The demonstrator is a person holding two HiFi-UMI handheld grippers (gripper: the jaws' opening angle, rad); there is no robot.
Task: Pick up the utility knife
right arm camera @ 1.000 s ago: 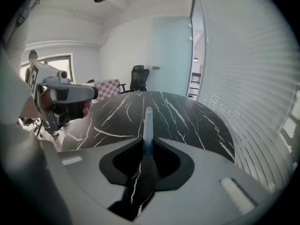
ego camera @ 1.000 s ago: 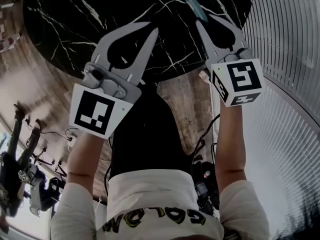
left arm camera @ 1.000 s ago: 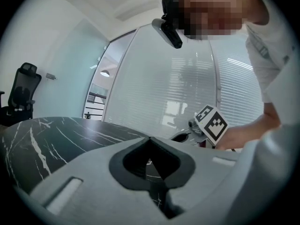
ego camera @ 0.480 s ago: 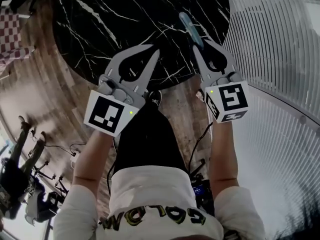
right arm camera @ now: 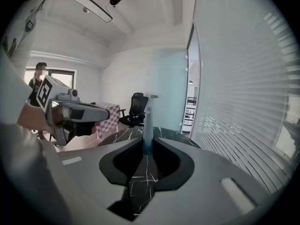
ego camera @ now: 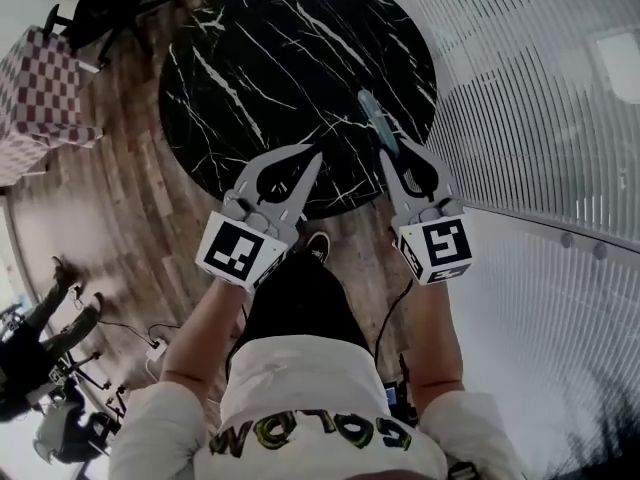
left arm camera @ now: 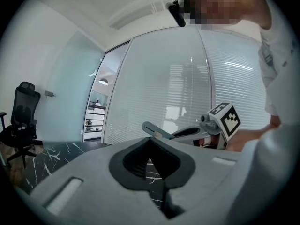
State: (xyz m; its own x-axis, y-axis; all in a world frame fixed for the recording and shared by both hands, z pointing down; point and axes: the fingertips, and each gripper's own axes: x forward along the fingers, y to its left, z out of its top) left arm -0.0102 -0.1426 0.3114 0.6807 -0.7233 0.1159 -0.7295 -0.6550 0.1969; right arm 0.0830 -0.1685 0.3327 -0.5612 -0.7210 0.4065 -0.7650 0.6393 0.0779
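holding knife [ego camera: 372, 114] clear above table [ego camera: 260, 58]: right gripper [ego camera: 386, 154] jaws clamp one end, rest sticking forward, so pickup looks done. left gripper [ego camera: 313, 156] closed, empty, idle alongside, likely unneeded.

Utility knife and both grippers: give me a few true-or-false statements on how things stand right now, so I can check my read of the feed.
1. The right gripper is clamped on the utility knife. True.
2. The utility knife lies flat on the table. False: it sticks out forward from the right gripper's tips, off the tabletop.
3. The left gripper holds something. False: its jaws are together with nothing between them.
4. The table is round and black with white veins. True.
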